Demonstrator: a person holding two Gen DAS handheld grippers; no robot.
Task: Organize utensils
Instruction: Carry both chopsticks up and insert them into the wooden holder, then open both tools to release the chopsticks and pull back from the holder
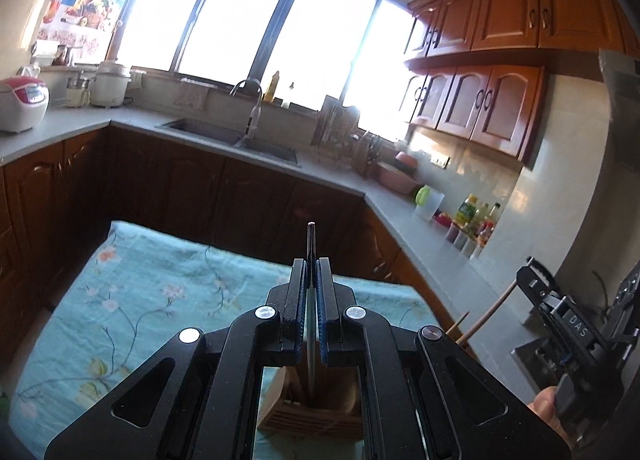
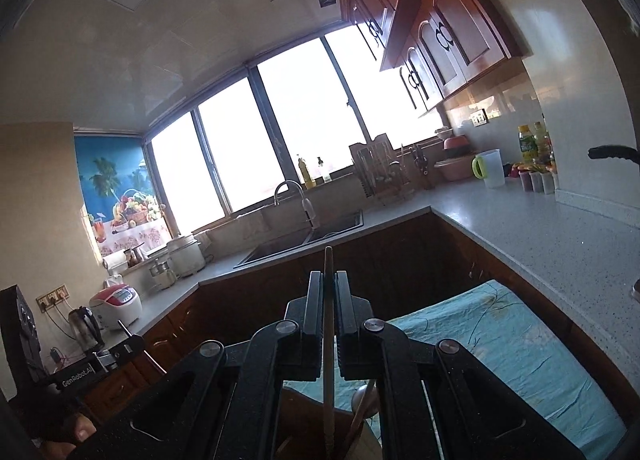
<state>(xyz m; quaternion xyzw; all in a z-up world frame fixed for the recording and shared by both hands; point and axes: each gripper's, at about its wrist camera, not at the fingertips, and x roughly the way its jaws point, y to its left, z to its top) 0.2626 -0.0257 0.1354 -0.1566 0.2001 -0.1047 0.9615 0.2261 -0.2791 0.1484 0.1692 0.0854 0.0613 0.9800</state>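
Left wrist view puts your left gripper (image 1: 311,276) straight ahead, jaws pinched almost fully together on a thin metal utensil (image 1: 311,240) whose dark tip sticks out past the blue pads (image 1: 322,292). Its shaft runs back between the jaws and down toward a wooden holder (image 1: 308,416) standing on the floral cloth (image 1: 132,292); whether the lower end sits inside the holder you cannot tell. At the right edge you see your right gripper (image 1: 532,272) from the side with a wooden stick (image 1: 486,314) leading out of it.

From the right wrist, your right gripper (image 2: 329,280) is likewise nearly closed, clamped on that pale wooden stick (image 2: 329,340), which pokes up above the fingers and runs down toward the holder (image 2: 304,424). A second wooden handle (image 2: 362,412) leans in the holder just beside it. Your left gripper (image 2: 128,330) shows at the lower left, a thumb (image 2: 82,434) beneath it.

Beyond the cloth, the counter (image 1: 420,236) wraps round a sink (image 1: 240,135) with a tap (image 1: 250,99). Left of it stand a rice cooker (image 1: 22,101) and a white pot (image 1: 110,83); to the right are a dish rack (image 1: 336,127), a pink basin (image 1: 396,175), a jug (image 1: 428,203) and bottles (image 1: 476,219). Nothing stands between either gripper and the holder.
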